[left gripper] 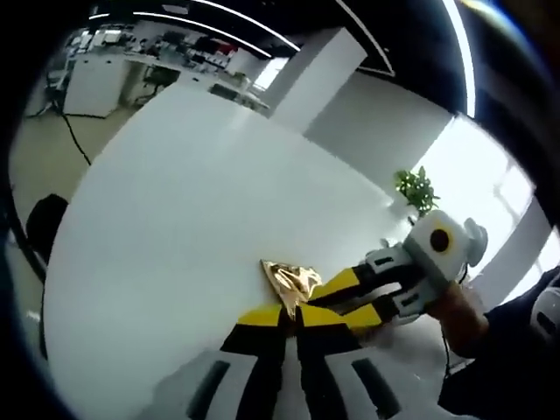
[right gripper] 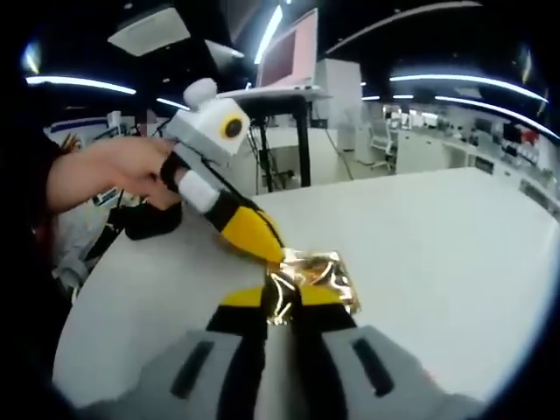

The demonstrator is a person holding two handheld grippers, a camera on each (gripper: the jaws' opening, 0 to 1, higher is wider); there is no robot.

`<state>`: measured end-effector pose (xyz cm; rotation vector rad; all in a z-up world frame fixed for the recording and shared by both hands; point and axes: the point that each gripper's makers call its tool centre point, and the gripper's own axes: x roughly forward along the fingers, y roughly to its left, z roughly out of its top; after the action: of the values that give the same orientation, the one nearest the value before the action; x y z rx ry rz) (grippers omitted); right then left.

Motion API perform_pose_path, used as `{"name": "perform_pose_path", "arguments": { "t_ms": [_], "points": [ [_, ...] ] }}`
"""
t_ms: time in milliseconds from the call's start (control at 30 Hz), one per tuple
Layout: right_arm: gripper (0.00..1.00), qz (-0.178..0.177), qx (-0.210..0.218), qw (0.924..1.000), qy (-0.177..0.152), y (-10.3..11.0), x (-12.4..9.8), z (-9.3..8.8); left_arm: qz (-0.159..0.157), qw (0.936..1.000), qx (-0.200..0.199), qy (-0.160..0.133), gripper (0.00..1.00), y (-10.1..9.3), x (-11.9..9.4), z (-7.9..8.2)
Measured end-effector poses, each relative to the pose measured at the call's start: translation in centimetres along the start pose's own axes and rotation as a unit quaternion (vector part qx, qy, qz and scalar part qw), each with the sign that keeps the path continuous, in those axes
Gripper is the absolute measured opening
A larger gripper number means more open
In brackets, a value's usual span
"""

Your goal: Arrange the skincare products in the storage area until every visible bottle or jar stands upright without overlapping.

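1. A gold foil packet [right gripper: 312, 278] lay on the white worktop [right gripper: 437, 254], crinkled and shiny, with both grippers at it.
2. In the right gripper view, the right gripper [right gripper: 282, 308] had its yellow-and-black jaws drawn close together, pinching the packet's near edge.
3. The same view showed the left gripper [right gripper: 273, 254] coming in from the left, held by a hand [right gripper: 114, 175]; its yellow tip met the packet's far-left corner. Whether it was clamped there I could not tell from this view.
4. In the left gripper view, the left gripper [left gripper: 291, 313] had its jaws nearly together, with the packet's [left gripper: 291, 279] corner caught between the tips.
5. That view alone showed the right gripper [left gripper: 337, 293] from the side, reaching in from the right, its jaws lying close and the packet at their tips.
6. The left gripper view also took in a potted plant [left gripper: 417, 189] beyond the worktop's [left gripper: 192, 201] far edge, and bright windows.
7. The right gripper view instead showed a raised monitor [right gripper: 287, 51] on a stand behind the worktop.
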<state>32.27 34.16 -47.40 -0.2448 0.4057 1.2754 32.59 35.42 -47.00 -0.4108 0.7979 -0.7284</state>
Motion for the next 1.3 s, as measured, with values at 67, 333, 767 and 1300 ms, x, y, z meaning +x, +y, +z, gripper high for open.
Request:
{"name": "perform_pose_path", "arguments": {
  "t_ms": [67,333,767,1300],
  "points": [
    [0.11,0.002,0.001,1.0,-0.001,0.0,0.0,0.0,0.001,0.9998,0.019,0.0,0.02,0.0,0.2,0.1],
    [0.0,0.001,0.013,0.9999,-0.001,-0.3,-0.4,-0.2,-0.005,0.9989,0.047,-0.006,0.0,-0.5,0.2,0.6],
    [0.11,-0.016,0.012,0.9998,0.004,0.2,-3.1,-0.2,-0.022,0.998,0.044,-0.04,0.0,-1.8,-0.5,2.0],
    [0.15,-0.066,0.048,0.9961,-0.034,1.5,-7.9,-0.1,-0.055,0.9937,0.04,-0.09,0.0,-5.4,-2.3,3.2]
  ]
}}
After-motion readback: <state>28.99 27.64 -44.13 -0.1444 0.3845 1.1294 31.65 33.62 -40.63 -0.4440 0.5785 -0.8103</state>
